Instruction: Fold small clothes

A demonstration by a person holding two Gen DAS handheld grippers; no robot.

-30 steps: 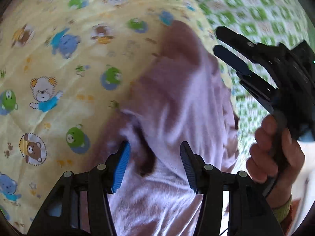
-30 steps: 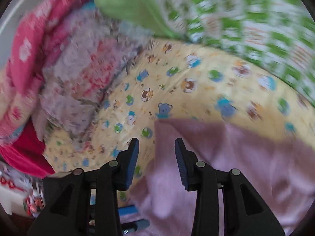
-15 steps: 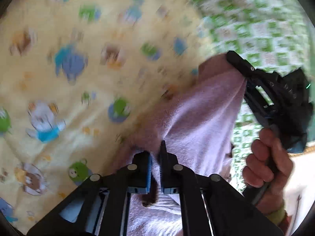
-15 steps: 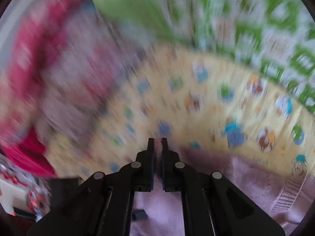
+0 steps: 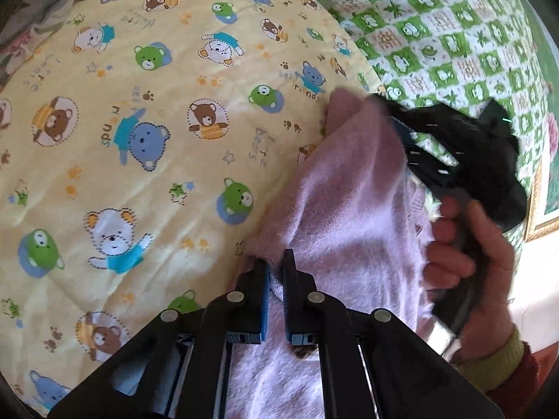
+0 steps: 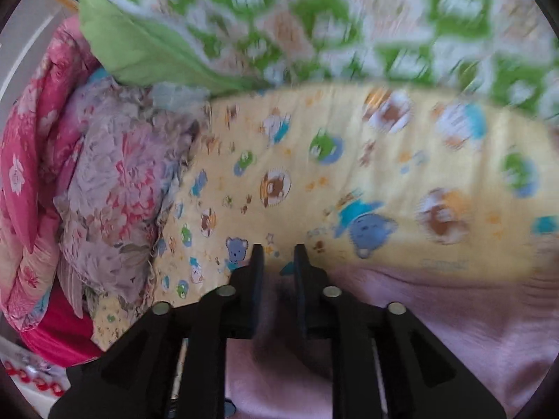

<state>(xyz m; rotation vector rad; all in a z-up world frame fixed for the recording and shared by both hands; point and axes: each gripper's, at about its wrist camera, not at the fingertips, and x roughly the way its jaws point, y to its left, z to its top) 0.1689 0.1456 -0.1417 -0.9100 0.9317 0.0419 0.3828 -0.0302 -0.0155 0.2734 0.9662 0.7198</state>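
Right wrist view is smeared, so the green checked quilt (image 6: pixel 314 17) is mush. The right gripper (image 5: pixel 401 132) tips are buried behind the pink garment (image 5: pixel 349 209), and that garment runs off the bottom edge

Bear-print yellow quilt (image 5: pixel 146 160), lilac garment (image 5: pixel 349 216) on it

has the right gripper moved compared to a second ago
Yes. In the left wrist view, the right gripper has come in from over the green checked quilt to the pink garment's far edge.
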